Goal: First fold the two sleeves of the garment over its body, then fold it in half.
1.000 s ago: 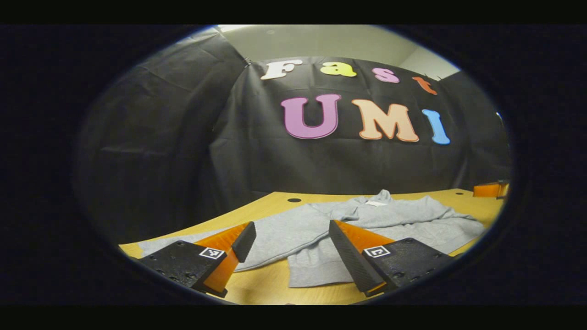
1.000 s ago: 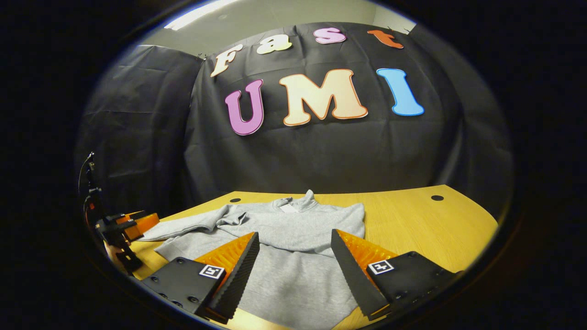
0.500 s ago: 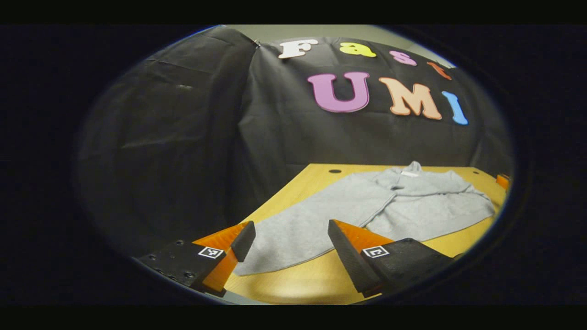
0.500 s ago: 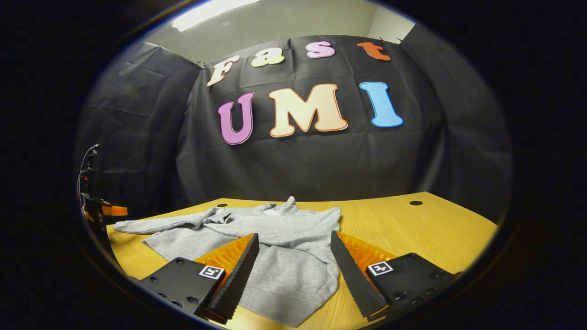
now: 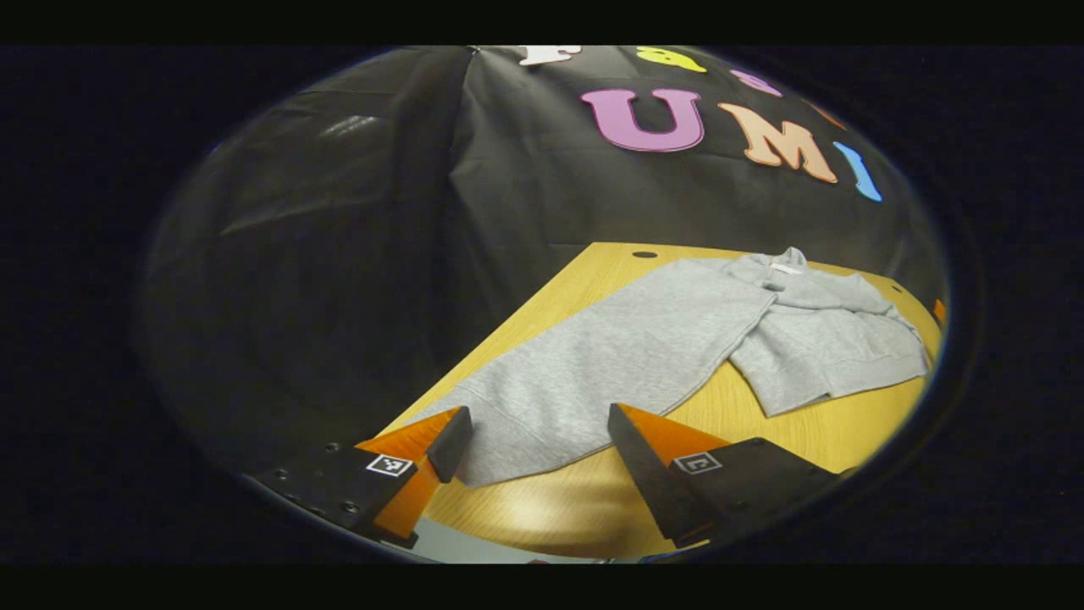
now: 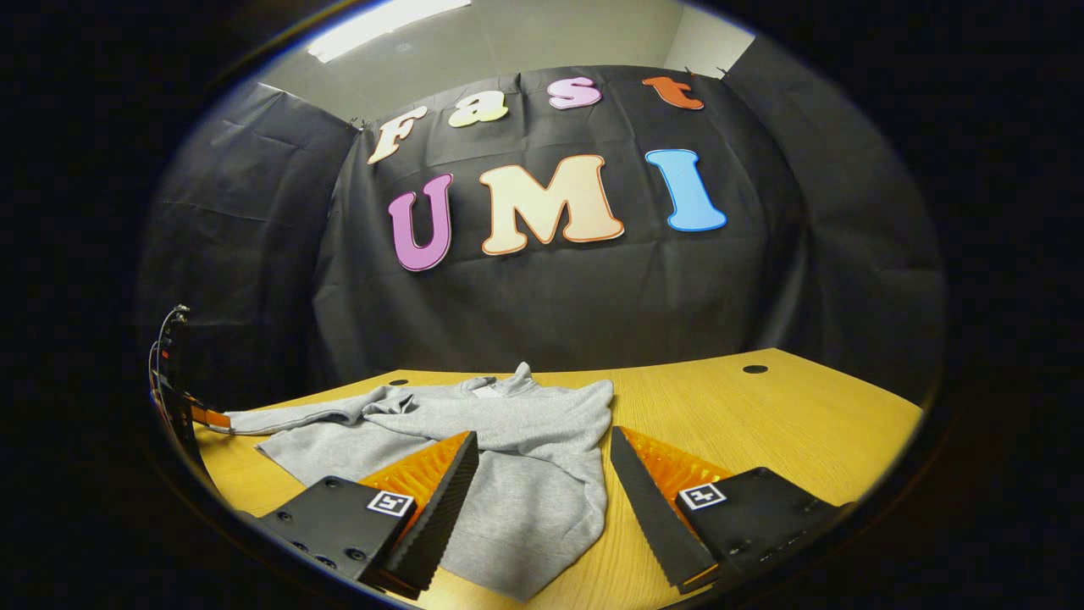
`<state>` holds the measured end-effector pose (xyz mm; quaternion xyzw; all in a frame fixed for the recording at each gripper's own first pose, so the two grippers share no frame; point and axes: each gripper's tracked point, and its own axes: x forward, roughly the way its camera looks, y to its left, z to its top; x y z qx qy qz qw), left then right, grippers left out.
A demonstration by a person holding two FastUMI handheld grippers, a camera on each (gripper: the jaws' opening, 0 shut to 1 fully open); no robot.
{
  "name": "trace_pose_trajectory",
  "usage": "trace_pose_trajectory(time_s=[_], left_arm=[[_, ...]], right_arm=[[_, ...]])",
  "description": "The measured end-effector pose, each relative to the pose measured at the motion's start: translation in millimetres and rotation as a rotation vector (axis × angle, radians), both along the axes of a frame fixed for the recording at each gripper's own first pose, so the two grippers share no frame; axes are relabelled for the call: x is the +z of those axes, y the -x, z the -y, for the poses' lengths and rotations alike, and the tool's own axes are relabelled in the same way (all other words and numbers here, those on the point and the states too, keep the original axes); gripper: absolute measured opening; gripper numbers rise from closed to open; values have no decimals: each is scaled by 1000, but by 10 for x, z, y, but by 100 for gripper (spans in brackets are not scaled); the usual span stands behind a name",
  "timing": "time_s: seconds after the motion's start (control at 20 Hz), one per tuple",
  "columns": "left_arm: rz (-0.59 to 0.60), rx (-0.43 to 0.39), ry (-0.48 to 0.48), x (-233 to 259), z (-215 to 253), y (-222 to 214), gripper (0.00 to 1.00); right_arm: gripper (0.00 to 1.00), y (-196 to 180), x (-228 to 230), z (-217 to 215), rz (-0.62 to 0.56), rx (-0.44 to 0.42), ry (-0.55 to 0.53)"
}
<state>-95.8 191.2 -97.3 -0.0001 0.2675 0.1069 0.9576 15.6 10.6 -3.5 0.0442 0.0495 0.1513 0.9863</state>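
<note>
Lying flat on the table (image 6: 788, 415), the top (image 6: 517, 457) is seen spread out in the right gripper view. It is grey. Its collar (image 6: 508, 385) is turned toward the black wall (image 6: 550, 305). One sleeve (image 6: 288, 417) is stretched out to the side, toward the table's edge. The right gripper (image 6: 538, 500) is held low over the near part of the top. Its fingers (image 6: 440, 508) are held wide apart, and nothing is gripped between them. Grey cloth is seen in the gap between them.

In the left gripper view, the sleeve (image 5: 610, 356) is seen long and straight, running from the body (image 5: 830, 347) of the top down toward the camera. The cuff end (image 5: 500, 440) is laid near the table's (image 5: 762, 432) edge. The left gripper (image 5: 533, 457) is held just by that cuff. Its fingers (image 5: 449, 442) are also wide apart. The cuff is seen between them, but whether it is touched cannot be told. No cloth is pinched. A small dark hole (image 5: 644, 253) is seen in the table near the wall (image 5: 525, 195).
</note>
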Motion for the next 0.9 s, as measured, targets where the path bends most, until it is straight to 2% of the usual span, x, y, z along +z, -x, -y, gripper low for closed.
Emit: trace_pose_trajectory(time_s=[0.45, 0.55, 0.6, 0.65, 0.75, 0.85, 0.9], left_arm=[[-28, 4, 60, -62, -14, 21, 96], [-22, -16, 77, -44, 43, 1, 92], [-25, -23, 82, -63, 91, -6, 77], [-24, -29, 88, -66, 123, -26, 71], [-19, -34, 101, -54, 163, -55, 51], [-11, -23, 110, -49, 142, -62, 19], [-6, -27, 115, -39, 161, -56, 18]], right_arm=[[97, -25, -80, -5, -20, 2, 5], [98, -28, -95, -1, -21, -2, 2], [97, -33, -86, -9, -20, 0, 2], [97, -22, -84, -12, -17, 0, 4], [97, -15, -80, -16, -12, 2, 10], [97, -14, -77, -23, -7, 2, 14], [97, -21, -74, -25, -5, 0, 16]])
